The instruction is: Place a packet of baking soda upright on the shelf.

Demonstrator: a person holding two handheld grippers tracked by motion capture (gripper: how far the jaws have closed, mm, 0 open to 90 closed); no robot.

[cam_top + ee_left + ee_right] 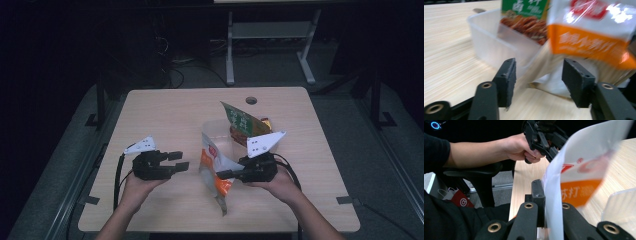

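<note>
Snack bag [216,165] stands before the tub [220,134], another packet [242,121] inside it.

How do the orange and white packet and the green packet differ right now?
The orange and white packet is pinched by the right gripper and hangs outside the clear plastic tub; the green packet stands tilted inside the tub, ungripped. The first is white and orange, the second green with a food picture. Both are printed snack packets.

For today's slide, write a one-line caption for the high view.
Right gripper clamps the orange-and-white packet beside a clear tub holding a green packet; left gripper stands open nearby.
</note>
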